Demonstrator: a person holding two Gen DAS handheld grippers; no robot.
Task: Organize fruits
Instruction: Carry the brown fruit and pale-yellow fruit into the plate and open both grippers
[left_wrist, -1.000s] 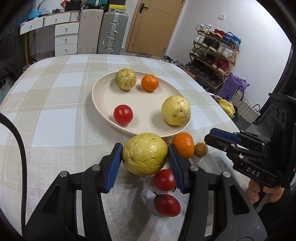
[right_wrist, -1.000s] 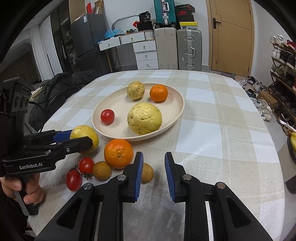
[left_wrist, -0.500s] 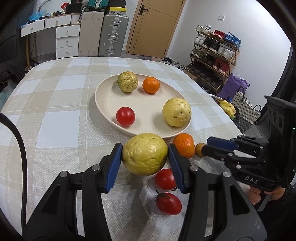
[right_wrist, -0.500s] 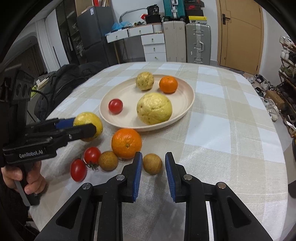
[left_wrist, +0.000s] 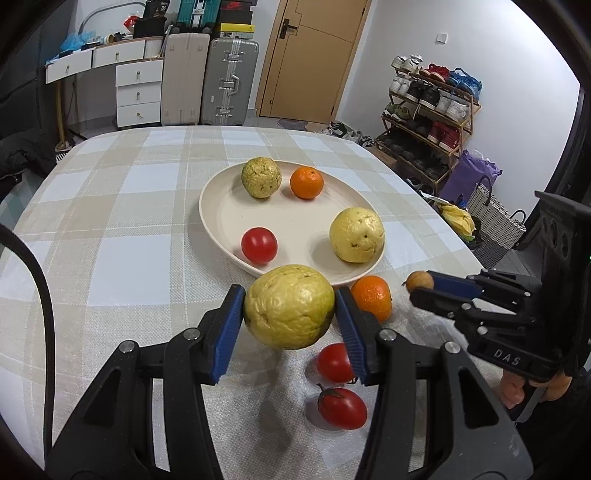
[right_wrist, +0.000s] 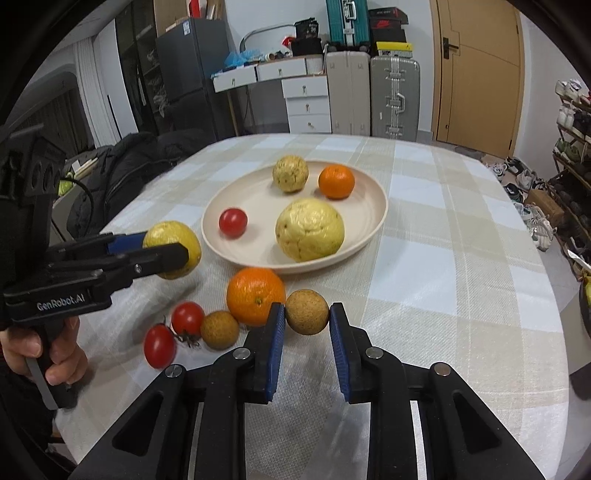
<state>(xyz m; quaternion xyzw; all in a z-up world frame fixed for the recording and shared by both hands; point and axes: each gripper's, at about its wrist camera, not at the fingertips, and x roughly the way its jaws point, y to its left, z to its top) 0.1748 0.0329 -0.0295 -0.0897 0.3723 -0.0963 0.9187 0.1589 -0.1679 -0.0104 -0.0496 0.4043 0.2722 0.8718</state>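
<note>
Left gripper (left_wrist: 290, 308) is pinching a big yellow guava (left_wrist: 289, 306) just near of the plate (left_wrist: 221, 206); right gripper (right_wrist: 307, 319) squeezes what looks like a longan (right_wrist: 307, 312), beside the loose orange (right_wrist: 255, 295).

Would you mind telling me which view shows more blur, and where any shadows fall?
Right wrist view: the cherry tomatoes look smeared. Left wrist view: sharp, the held guava casts a soft shadow on the tablecloth. Both bend straight edges.

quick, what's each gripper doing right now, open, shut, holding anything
Left gripper: shut on the big yellow fruit, lifted off the table.
Right gripper: shut on the small brown fruit.
</note>
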